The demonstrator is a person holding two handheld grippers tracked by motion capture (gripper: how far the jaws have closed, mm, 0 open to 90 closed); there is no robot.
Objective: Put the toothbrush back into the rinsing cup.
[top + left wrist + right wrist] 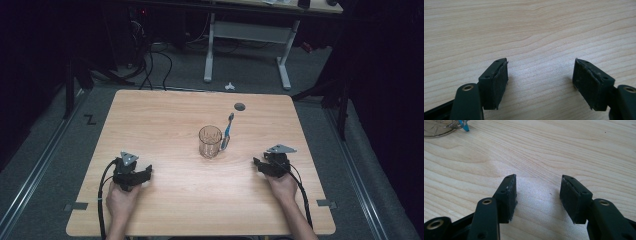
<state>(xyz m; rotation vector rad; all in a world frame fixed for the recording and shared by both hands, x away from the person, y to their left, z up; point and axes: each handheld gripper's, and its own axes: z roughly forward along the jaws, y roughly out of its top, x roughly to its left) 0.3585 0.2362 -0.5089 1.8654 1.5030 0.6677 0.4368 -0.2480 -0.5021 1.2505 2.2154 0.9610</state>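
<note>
**Both hand-held grippers rest empty beside the glass and toothbrush**

We look down on a pale wood-grain desk [165, 200] standing on grey carpet in a dim room; behind it we see a white-legged table frame [247, 45], a tangle of dark cables [150, 60] on the floor and a small dark round spot [240, 106] near the desk's far edge. At the middle of the desk stands a clear glass mug [210, 141], upright, with a blue toothbrush [227, 131] leaning at its right side, head up. We cannot tell whether the brush's foot sits inside the mug or just outside it.

Our left hand-held gripper [145, 172] lies low at the near left, its jaws spread wide over bare wood, nothing between them. Our right hand-held gripper [257, 164] sits at the near right, jaws likewise apart and empty, pointing inward toward the mug. We judge this a resting pose with both tools parked well clear of the glass, so neither can knock it over.
</note>
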